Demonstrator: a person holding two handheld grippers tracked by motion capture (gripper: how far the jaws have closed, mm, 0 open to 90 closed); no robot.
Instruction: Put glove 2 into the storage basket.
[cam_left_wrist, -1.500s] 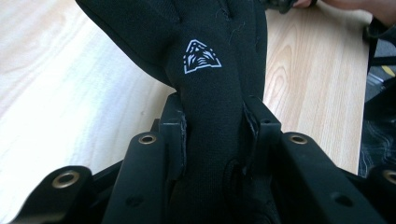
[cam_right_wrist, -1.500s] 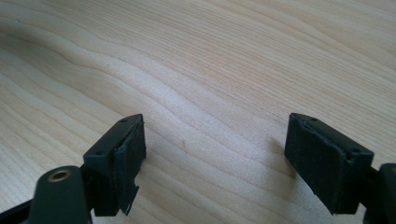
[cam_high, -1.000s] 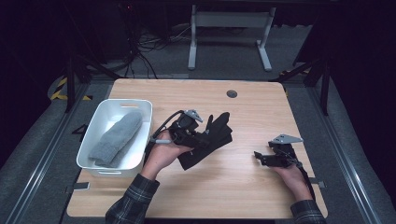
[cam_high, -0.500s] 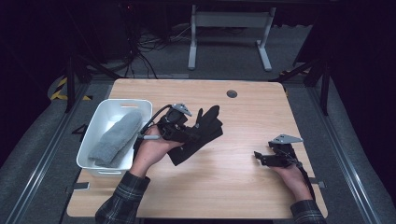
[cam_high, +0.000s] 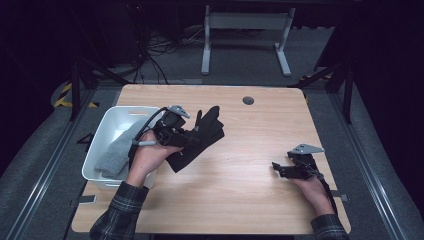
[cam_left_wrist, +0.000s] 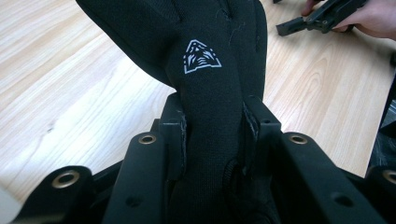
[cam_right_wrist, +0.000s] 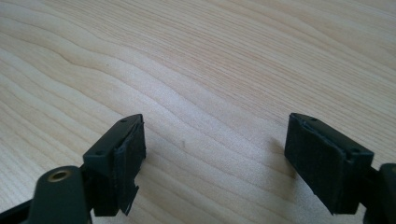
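A black glove (cam_high: 200, 137) with a small white triangular logo (cam_left_wrist: 201, 57) hangs from my left gripper (cam_high: 186, 141), lifted just off the wooden table (cam_high: 240, 195) beside the white bin. Both pads (cam_left_wrist: 180, 140) press on the glove's cuff, so that gripper is shut on the glove (cam_left_wrist: 210, 93). My right gripper (cam_high: 282, 169) rests low over the table at the right, held by a hand. Its jaws stand wide apart with nothing but bare wood between them (cam_right_wrist: 212, 140).
A white bin (cam_high: 102, 142) at the table's left edge holds a grey cloth (cam_high: 117, 152). A round cable hole (cam_high: 248, 100) sits near the far edge. A desk frame (cam_high: 245, 35) stands on the floor beyond the table.
My left gripper has carried the black glove leftward and a little up, toward the white bin. The right gripper has stayed where it was.
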